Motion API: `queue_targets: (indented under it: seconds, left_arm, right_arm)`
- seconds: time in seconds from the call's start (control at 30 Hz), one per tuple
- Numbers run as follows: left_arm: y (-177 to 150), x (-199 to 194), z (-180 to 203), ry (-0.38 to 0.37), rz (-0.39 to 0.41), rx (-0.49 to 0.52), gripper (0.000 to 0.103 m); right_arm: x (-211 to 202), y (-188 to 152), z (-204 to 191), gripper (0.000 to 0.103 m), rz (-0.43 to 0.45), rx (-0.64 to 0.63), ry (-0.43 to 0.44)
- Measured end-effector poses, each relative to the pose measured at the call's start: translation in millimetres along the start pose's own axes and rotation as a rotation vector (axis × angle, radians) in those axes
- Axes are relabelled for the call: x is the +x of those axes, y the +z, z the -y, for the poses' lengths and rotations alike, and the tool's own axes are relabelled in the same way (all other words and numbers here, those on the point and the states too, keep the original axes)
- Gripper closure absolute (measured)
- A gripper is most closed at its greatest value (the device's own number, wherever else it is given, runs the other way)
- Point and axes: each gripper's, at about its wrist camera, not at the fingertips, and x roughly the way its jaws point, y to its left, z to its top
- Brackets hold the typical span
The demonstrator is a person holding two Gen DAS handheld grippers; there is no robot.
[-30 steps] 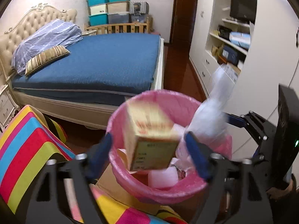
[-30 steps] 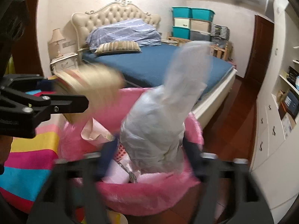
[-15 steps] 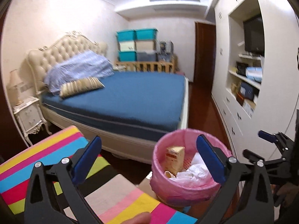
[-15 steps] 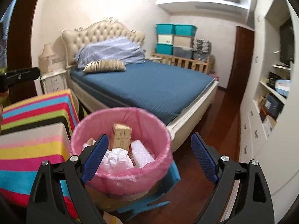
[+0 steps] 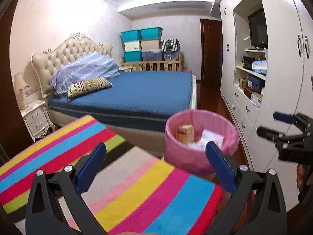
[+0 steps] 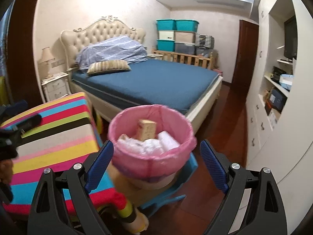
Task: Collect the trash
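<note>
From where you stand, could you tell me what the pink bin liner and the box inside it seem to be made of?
The pink liner looks like thin, slightly translucent plastic film: it creases and folds loosely over the bin's rim. The box appears to be matte tan cardboard with printed marks and sharp folded edges, though blur leaves that uncertain.

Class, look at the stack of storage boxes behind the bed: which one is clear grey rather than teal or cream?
The clear grey storage box in the bottom row, on the right side. Beside it sits a teal box; above it a beige box.
</note>
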Motion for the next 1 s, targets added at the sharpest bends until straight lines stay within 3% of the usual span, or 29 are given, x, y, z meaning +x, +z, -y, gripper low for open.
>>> queue_targets:
  seconds: [0.33,0.6,1.0]
  left_arm:
    - [-15,-12,-3,0.013,-0.021,-0.026,0.005]
    - [-21,8,20,0.032,-0.067,0.034,0.005]
    - [-21,19,18,0.033,-0.089,0.013,0.005]
  right_arm:
    - [8,-22,-13,0.019,-0.033,-0.017,0.032]
    - [11,-27,-10,0.019,-0.03,-0.002,0.016]
    - [10,-26,-9,0.019,-0.021,-0.013,0.007]
